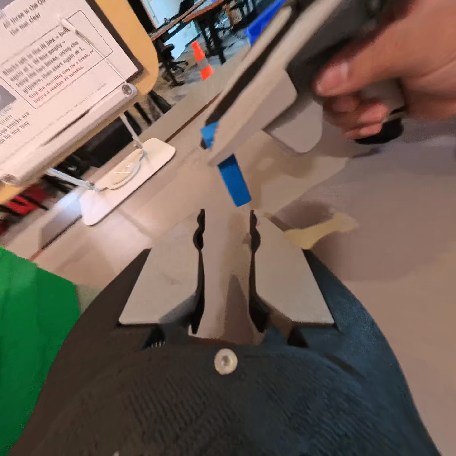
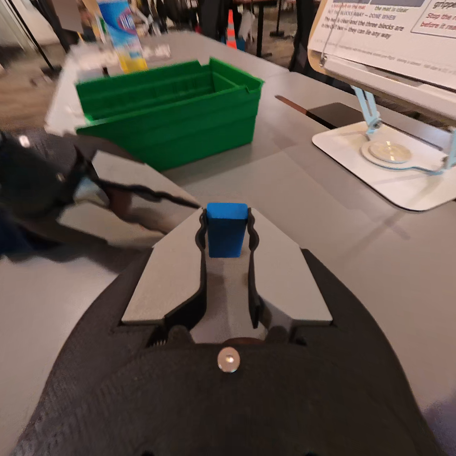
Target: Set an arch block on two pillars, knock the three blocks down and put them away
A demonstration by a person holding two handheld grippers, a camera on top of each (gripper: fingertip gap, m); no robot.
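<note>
Right gripper [image 2: 227, 222] jaws grip blue block [image 2: 226, 232]; left gripper [image 1: 227, 222] jaws apart, empty, blurred

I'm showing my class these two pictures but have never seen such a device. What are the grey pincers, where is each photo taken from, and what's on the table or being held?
These are hand-held grippers, one in each of a person's hands, each with a camera looking along its two fingers. In the right wrist view, the right gripper is shut on a blue block, lifted above the grey table. A green bin stands beyond it, and a white stand holding an instruction sheet is to the right. In the left wrist view, the left gripper is open and holds nothing; ahead a hand carries the other gripper with the block. A pale arch block lies on the table.
</note>
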